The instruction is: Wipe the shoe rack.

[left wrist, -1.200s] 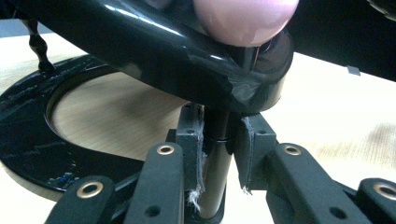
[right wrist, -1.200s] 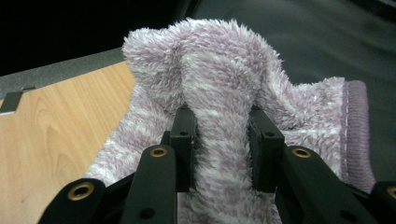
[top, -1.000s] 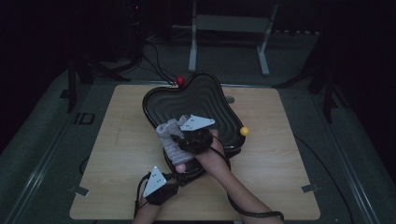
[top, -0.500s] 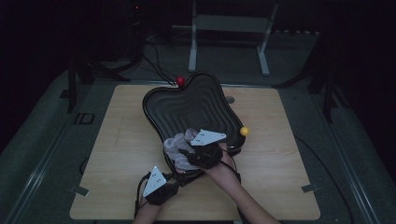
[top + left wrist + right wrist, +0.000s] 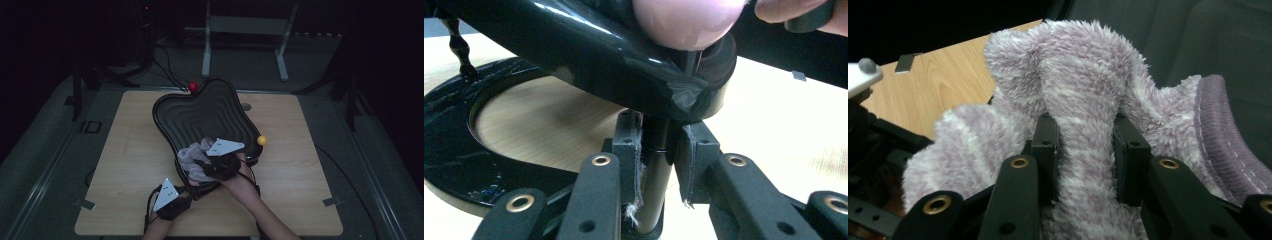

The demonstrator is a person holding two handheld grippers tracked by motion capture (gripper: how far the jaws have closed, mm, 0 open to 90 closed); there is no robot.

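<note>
Wiping the black tray with a fluffy cloth

Right gripper (image 5: 202,165) clamps the lilac cloth (image 5: 1088,100), bunched on the tray's (image 5: 210,107) near end; the unwiped ridges run away toward the far rim. Left gripper (image 5: 659,150), nearer the person, pinches the stand post (image 5: 655,190) under the tray, steadying it.

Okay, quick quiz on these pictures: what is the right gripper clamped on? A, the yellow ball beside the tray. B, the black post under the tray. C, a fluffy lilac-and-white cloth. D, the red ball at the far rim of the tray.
C: in the right gripper view the right gripper has both pads pressed into a fold of the fluffy cloth, which lies at the near end of the black tray.
</note>
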